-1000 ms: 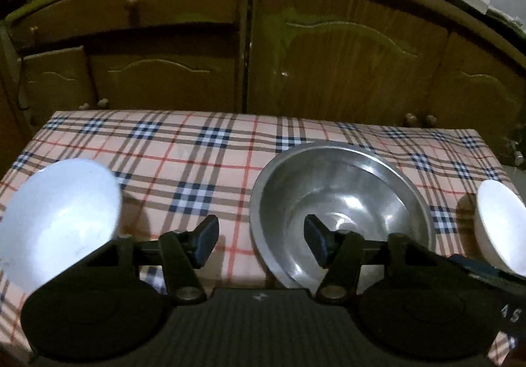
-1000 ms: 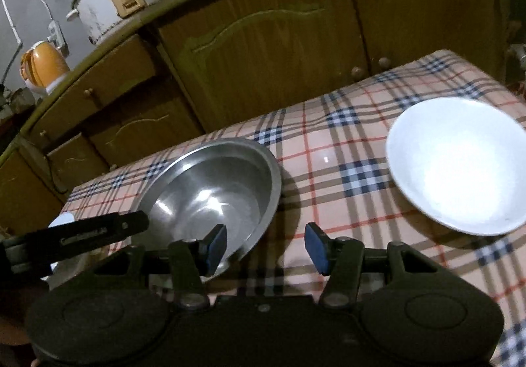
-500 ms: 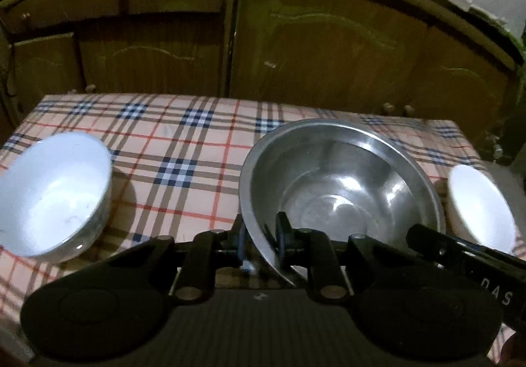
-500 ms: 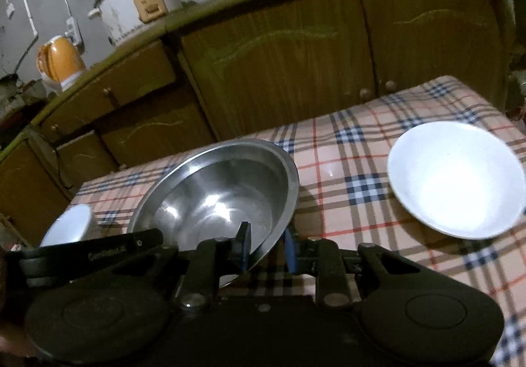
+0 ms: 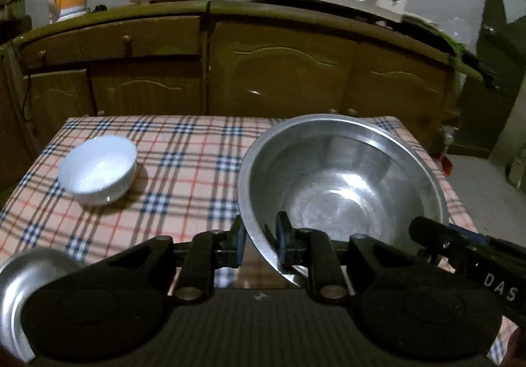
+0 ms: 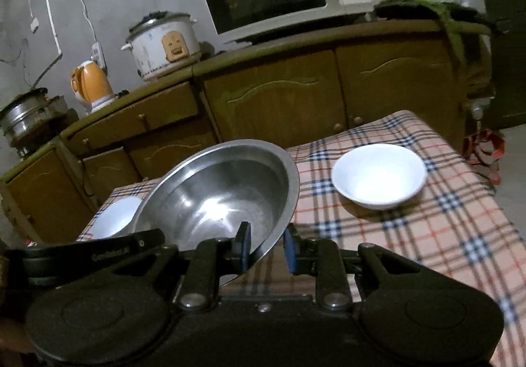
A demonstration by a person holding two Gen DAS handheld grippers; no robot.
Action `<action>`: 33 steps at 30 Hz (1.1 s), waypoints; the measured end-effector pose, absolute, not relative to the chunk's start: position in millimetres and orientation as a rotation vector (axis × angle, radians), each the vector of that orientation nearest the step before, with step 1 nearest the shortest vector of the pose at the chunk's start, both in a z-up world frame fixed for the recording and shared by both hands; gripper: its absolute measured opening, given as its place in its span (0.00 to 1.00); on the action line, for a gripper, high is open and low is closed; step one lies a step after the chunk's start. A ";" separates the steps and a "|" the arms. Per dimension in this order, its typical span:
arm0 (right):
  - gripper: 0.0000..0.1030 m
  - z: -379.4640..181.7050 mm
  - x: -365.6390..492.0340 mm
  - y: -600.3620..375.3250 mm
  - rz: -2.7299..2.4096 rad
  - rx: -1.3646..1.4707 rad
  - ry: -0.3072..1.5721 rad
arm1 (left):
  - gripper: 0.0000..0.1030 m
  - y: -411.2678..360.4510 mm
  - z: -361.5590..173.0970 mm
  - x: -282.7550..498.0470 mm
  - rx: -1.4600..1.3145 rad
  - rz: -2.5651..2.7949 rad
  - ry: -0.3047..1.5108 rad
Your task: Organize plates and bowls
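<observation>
- The left gripper (image 5: 259, 243) is angling downward toward the table, its jaws narrowed onto the near-left rim of the steel bowl (image 5: 342, 183), one pad outside the wall and one inside.
- The right gripper (image 6: 267, 247) is likewise tilting down and pinching the same steel bowl (image 6: 223, 199) at its near-right rim, the wall caught between its blue pads.
- Both sets of jaws have just been closing, with the bowl's rim between them.
- The steel bowl is hanging between the two grippers, tipped, above the checked tablecloth (image 5: 184, 170); it is large, round and shiny, with a bright reflection in its empty bottom.
- A white bowl (image 5: 98, 170) is sitting near the table's left edge, well apart from the steel one.
- A second white bowl (image 6: 378, 176) is resting toward the table's far-right corner.
- Another metal rim (image 5: 19, 288) is showing at the left wrist view's lower left; what it is cannot be told.
</observation>
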State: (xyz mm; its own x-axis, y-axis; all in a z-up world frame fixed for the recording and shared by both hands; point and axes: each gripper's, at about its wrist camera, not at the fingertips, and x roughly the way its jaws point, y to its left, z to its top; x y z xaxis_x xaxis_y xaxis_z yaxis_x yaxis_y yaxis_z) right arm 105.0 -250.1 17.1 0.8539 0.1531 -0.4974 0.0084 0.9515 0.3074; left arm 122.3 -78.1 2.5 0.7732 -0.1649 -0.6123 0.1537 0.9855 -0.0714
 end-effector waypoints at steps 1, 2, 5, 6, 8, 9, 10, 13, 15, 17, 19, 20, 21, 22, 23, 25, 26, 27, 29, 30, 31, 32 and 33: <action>0.27 17.3 95.3 -251.4 0.073 0.305 0.545 | 0.20 -79.9 0.7 112.5 -0.011 -0.174 0.664; 0.27 16.9 84.5 -252.8 0.067 0.302 0.546 | 0.20 -82.1 -0.6 103.8 0.001 -0.177 0.661; 0.27 11.4 55.3 -257.3 0.056 0.312 0.546 | 0.20 -84.4 -8.9 83.5 0.002 -0.191 0.673; 0.27 8.3 47.3 -258.3 0.053 0.315 0.551 | 0.20 -85.2 -12.0 78.5 0.003 -0.194 0.677; 0.27 1.4 32.4 -259.2 0.043 0.313 0.560 | 0.20 -88.5 -19.0 67.6 0.015 -0.196 0.683; 0.27 -1.5 26.0 -260.1 0.040 0.316 0.563 | 0.20 -90.2 -22.9 63.7 0.021 -0.194 0.687; 0.27 -4.7 20.2 -261.1 0.037 0.317 0.568 | 0.20 -90.5 -25.6 59.1 0.026 -0.196 0.690; 0.27 -13.9 8.2 -262.9 0.029 0.304 0.583 | 0.20 -92.3 -34.8 52.1 0.029 -0.206 0.709; 0.27 -21.1 2.7 -265.2 0.020 0.304 0.592 | 0.21 -94.2 -41.8 48.8 0.034 -0.212 0.718; 0.27 -28.7 -0.5 -267.3 0.012 0.304 0.603 | 0.21 -98.6 -48.4 47.9 0.051 -0.213 0.726; 0.27 -37.9 -1.6 -269.8 0.003 0.310 0.619 | 0.21 -102.3 -55.3 47.9 0.062 -0.216 0.737; 0.27 -42.0 -1.9 -270.9 -0.001 0.314 0.625 | 0.21 -103.7 -58.5 47.8 0.066 -0.218 0.742; 0.27 -46.2 -1.5 -272.0 -0.006 0.316 0.632 | 0.21 -104.5 -61.8 47.8 0.068 -0.220 0.745; 0.27 -49.4 -1.0 -272.6 -0.009 0.316 0.637 | 0.21 -105.5 -65.4 46.9 0.070 -0.220 0.748; 0.27 -52.6 -0.4 -273.0 -0.013 0.313 0.641 | 0.21 -106.0 -68.5 46.8 0.070 -0.221 0.751; 0.27 -58.0 1.5 -273.5 -0.015 0.312 0.652 | 0.21 -107.5 -74.4 47.1 0.069 -0.217 0.760; 0.27 -60.9 2.5 -273.4 -0.016 0.310 0.657 | 0.21 -107.2 -77.5 48.5 0.066 -0.215 0.766; 0.27 -63.3 3.1 -273.5 -0.018 0.309 0.661 | 0.21 -108.5 -79.5 48.3 0.066 -0.214 0.769; 0.27 -66.7 4.3 -273.9 -0.020 0.310 0.668 | 0.21 -109.2 -84.0 49.7 0.064 -0.215 0.774; 0.27 -68.3 4.9 -274.4 -0.021 0.311 0.668 | 0.21 -109.4 -85.5 50.2 0.061 -0.215 0.775; 0.27 -69.5 5.6 -274.6 -0.022 0.310 0.669 | 0.21 -109.5 -86.9 50.7 0.059 -0.215 0.776; 0.27 -70.9 6.2 -274.7 -0.022 0.309 0.671 | 0.21 -109.8 -88.5 51.2 0.058 -0.216 0.778; 0.27 -72.4 7.1 -275.3 -0.023 0.308 0.675 | 0.21 -110.5 -89.6 51.5 0.057 -0.216 0.781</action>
